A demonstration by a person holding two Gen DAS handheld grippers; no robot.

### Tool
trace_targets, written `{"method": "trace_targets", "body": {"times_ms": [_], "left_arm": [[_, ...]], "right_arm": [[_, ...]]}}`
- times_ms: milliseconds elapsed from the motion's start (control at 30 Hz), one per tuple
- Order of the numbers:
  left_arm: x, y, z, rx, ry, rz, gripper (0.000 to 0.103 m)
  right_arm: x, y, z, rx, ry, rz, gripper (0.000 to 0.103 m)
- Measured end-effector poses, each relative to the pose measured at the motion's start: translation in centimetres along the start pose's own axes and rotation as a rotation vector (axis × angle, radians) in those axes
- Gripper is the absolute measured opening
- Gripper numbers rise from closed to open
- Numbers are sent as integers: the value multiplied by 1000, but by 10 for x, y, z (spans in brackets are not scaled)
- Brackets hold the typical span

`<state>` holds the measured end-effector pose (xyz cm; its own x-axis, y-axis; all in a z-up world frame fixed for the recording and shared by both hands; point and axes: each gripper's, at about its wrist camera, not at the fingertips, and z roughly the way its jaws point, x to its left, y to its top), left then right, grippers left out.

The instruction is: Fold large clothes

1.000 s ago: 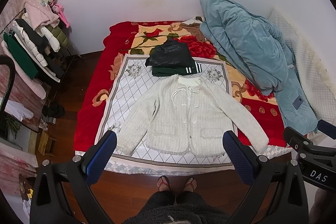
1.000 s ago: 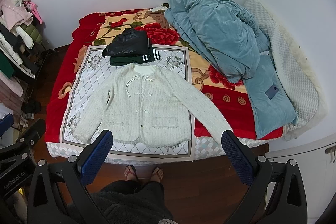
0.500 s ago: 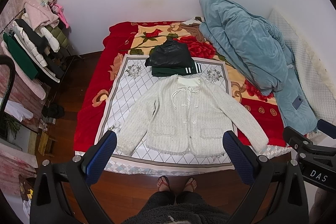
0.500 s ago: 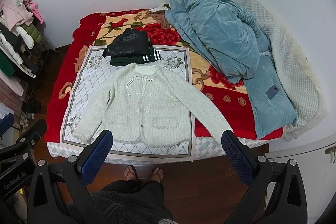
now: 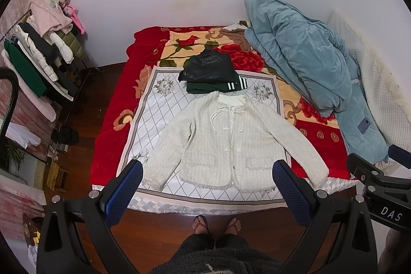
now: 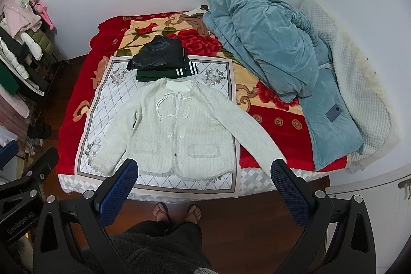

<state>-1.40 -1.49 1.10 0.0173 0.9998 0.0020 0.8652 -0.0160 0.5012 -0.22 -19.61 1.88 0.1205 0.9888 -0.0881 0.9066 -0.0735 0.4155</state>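
Observation:
A cream knit cardigan lies flat and face up on a white diamond-patterned cloth near the foot of the bed, both sleeves spread out. Behind its collar sits a folded stack, a black garment on a dark green one with white stripes. My left gripper hangs open high above the bed's near edge, nothing between its fingers. My right gripper is likewise open and empty, well above the cardigan's hem.
A rumpled blue duvet and a white quilt fill the bed's right side. A loaded clothes rack stands left. A person's sandalled feet stand on the wooden floor at the bed's foot.

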Motion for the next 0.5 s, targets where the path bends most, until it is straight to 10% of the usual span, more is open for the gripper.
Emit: {"method": "trace_targets", "body": {"times_ms": [500], "left_arm": [[12,23,34,-61,44,32,103]], "right_arm": [[-5,4,37,-5,7,95,103]]}}
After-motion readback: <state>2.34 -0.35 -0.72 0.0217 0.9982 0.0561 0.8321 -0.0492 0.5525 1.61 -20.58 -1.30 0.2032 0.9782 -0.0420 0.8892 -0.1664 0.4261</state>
